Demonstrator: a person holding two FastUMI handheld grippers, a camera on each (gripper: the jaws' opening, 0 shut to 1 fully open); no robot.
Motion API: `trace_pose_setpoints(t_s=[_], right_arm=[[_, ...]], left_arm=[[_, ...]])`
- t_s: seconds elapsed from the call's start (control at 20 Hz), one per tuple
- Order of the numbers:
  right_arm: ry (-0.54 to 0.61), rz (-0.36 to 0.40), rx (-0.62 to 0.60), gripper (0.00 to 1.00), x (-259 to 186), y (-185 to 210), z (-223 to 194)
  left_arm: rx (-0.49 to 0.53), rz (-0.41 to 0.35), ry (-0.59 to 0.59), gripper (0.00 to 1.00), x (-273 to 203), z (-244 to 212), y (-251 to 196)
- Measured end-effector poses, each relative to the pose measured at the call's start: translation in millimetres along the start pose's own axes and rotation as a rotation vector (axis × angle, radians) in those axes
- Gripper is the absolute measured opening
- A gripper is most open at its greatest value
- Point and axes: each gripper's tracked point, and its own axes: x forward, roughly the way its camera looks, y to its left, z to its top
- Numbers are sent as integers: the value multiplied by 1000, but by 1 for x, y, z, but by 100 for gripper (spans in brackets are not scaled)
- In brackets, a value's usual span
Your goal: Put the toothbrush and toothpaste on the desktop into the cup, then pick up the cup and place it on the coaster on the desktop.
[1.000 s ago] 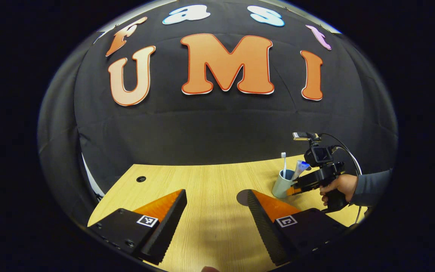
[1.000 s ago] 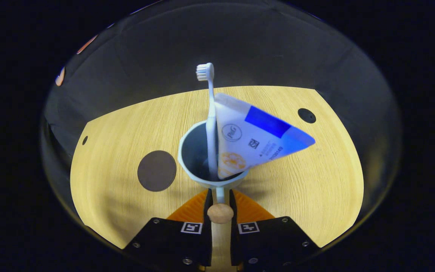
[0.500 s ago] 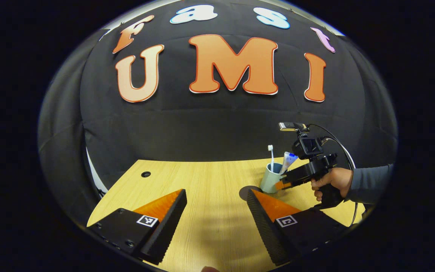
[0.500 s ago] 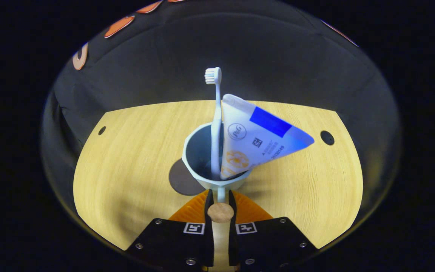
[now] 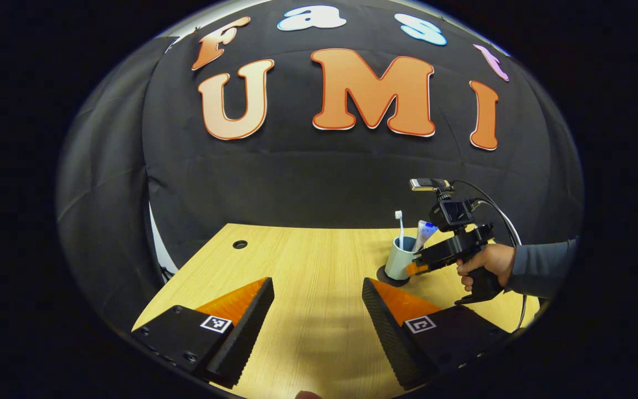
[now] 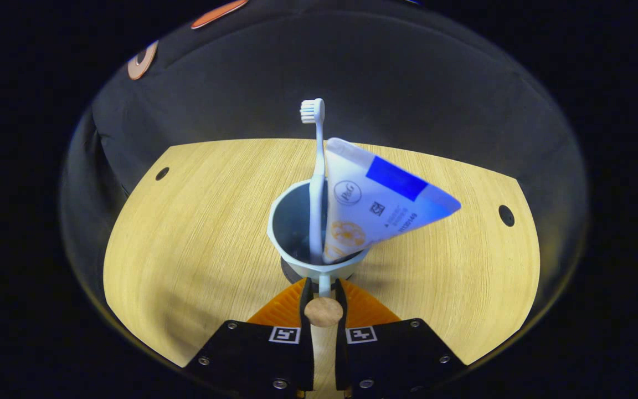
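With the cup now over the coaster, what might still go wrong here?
1. The right tongs grip only the cup's handle, so the cup might tilt when released.
2. The toothpaste leans far over the rim and could tip the cup.
3. The coaster peeks out on one side; the cup may sit off-centre.

Your right gripper (image 6: 323, 292): closed on the cup (image 6: 291, 221) handle. Cup holds toothbrush (image 6: 315, 183), upright, and toothpaste (image 6: 377, 199), leaning right. Dark coaster (image 6: 287, 271) edge shows beneath the cup; wooden desktop (image 6: 186, 221) around.
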Motion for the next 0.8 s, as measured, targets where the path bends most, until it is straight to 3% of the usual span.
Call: trace_pose_setpoints(t_s=[0.3,0.45,0.5,0.55,0.6,0.65,0.7,0.8], right_arm=[[24,-12,-3,19,-5,0,-3],[-39,-21,6,39,-15,-1,2],[-55,-15,4,56,-23,0,3],[-75,-14,3,60,-31,1,5],[-105,-12,6,78,-44,2,9],[-138,-8,12,79,-56,2,13],[-170,-6,21,89,-68,3,14],[-243,-17,30,93,-94,0,17]], left_arm=[[-6,-29,16,97,2,0,1],[3,-65,4,97,17,1,3],[11,-78,-3,97,23,0,1],[18,-92,-11,97,27,1,-2],[27,-109,-25,97,28,5,-5],[38,-125,-37,98,27,11,-9],[48,-141,-53,97,22,19,-13],[58,-170,-82,97,20,31,-20]])
